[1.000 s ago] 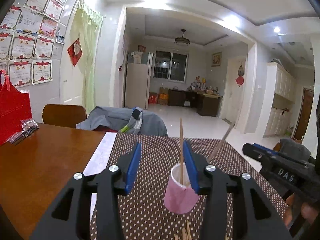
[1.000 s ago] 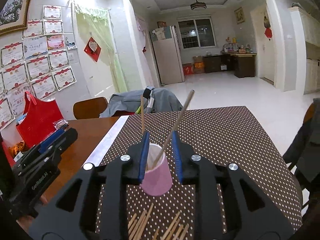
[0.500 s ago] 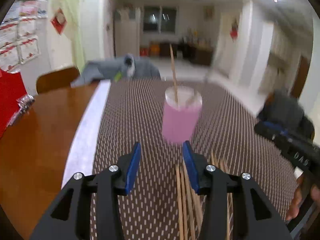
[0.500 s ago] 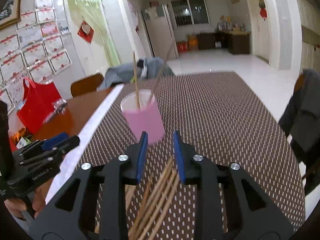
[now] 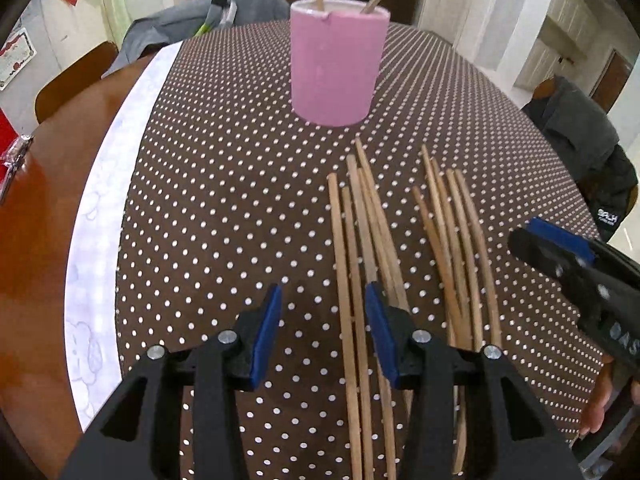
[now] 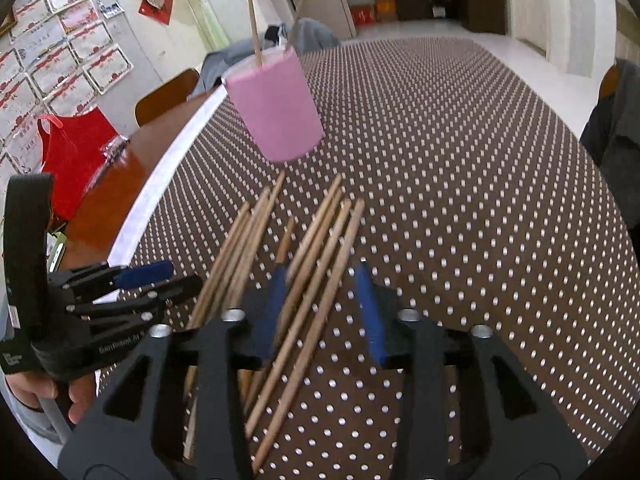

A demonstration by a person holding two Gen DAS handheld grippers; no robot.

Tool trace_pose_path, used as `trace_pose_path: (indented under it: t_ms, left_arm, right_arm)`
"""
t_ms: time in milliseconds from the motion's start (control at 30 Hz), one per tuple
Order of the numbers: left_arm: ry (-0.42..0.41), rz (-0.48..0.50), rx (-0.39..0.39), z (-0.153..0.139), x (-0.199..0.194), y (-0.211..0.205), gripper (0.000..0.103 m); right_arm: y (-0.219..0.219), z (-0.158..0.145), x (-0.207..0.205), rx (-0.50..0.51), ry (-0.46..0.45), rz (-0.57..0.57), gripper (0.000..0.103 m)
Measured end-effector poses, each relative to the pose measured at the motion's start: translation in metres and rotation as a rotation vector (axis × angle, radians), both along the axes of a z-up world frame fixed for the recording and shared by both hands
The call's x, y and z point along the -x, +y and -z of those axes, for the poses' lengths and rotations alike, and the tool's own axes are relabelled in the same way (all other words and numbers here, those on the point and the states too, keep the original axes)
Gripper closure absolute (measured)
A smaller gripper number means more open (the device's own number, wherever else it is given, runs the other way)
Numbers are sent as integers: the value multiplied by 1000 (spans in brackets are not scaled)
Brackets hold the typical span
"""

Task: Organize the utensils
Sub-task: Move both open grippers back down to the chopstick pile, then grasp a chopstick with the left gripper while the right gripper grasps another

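A pink cup [image 5: 338, 62] stands on the dotted brown tablecloth [image 5: 224, 208] with two wooden chopsticks upright in it; it also shows in the right wrist view [image 6: 276, 106]. Several loose chopsticks [image 5: 372, 240] lie flat in front of the cup, in two bunches. My left gripper [image 5: 322, 324] is open and empty, low over the left bunch. My right gripper [image 6: 322, 300] is open and empty, low over the right bunch [image 6: 316, 264]. Each gripper shows in the other's view: the right one [image 5: 576, 264], the left one [image 6: 132, 280].
The tablecloth's white edge strip [image 5: 100, 216] borders bare brown table [image 5: 28, 240] on the left. A red bag [image 6: 70, 148] stands on that side. A chair with a grey jacket [image 5: 188, 24] is behind the table; dark clothing [image 5: 588, 152] hangs at the right.
Both grippers have pulled back from the cup and dropped towards the loose chopsticks on the cloth. The right gripper has let go of a chopstick, which now stands in the cup.
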State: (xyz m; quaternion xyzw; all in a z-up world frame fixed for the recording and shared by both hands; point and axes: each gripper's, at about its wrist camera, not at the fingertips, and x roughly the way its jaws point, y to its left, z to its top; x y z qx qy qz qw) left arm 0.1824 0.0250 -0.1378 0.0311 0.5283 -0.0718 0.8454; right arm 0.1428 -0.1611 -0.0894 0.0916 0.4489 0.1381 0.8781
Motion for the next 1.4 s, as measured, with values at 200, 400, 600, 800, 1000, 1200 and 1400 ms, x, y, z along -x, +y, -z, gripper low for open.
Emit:
trace_pose_path:
  t_ms: [200, 400, 600, 800, 1000, 1200, 1400]
  left_arm:
    - [21, -19, -54, 10, -6, 1, 60]
    - [37, -9, -58, 8, -15, -1, 60]
    - [41, -4, -65, 12, -17, -7, 60]
    - [37, -26, -43, 11, -20, -2, 76]
    - [40, -52, -3, 12, -24, 5, 96]
    - [36, -80, 40, 13, -26, 10, 97]
    - [4, -97, 79, 7, -26, 11, 97]
  right_arm:
    - [-5, 9, 4, 2, 39, -7, 57]
    - [-8, 13, 4, 0, 59, -5, 57]
    - [-4, 14, -6, 24, 80, -11, 57]
    - [8, 22, -20, 81, 142, -31, 58]
    - [18, 25, -27, 114, 163, -41, 68]
    - [36, 24, -38, 185, 168, -43, 75]
    - [50, 24, -58, 225, 176, -40, 88]
